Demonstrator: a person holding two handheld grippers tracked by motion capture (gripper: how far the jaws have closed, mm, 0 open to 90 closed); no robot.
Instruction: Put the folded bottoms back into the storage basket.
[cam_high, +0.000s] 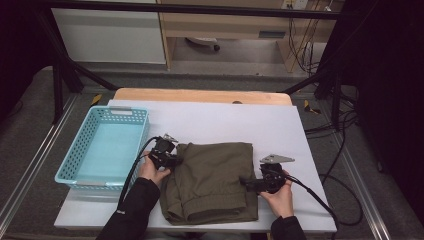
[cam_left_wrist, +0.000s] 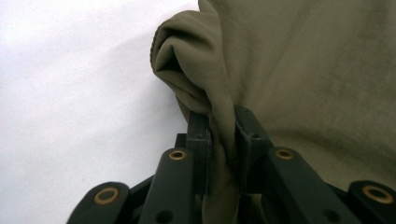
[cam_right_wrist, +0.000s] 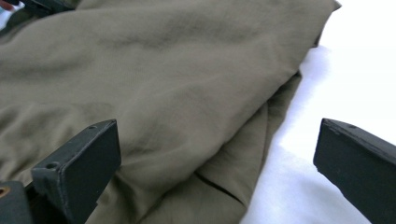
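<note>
both forearms are in black sleeves, the left sleeve (cam_high: 131, 207) carrying a small pale mark near the cuff. each hand is bare. the left gripper (cam_high: 172, 159) and the right gripper (cam_high: 248, 183) are black, blocky tools, each trailing a black cable. a grey three-cornered plate (cam_high: 276, 159) sits on top of the right one. up close, the jaws are matt black bars on linked arms, jointed with brass-coloured rivets (cam_left_wrist: 178, 154).

High view overhead, facing forward-down; gripper views close, sharing olive garment (cam_high: 210, 180)
</note>
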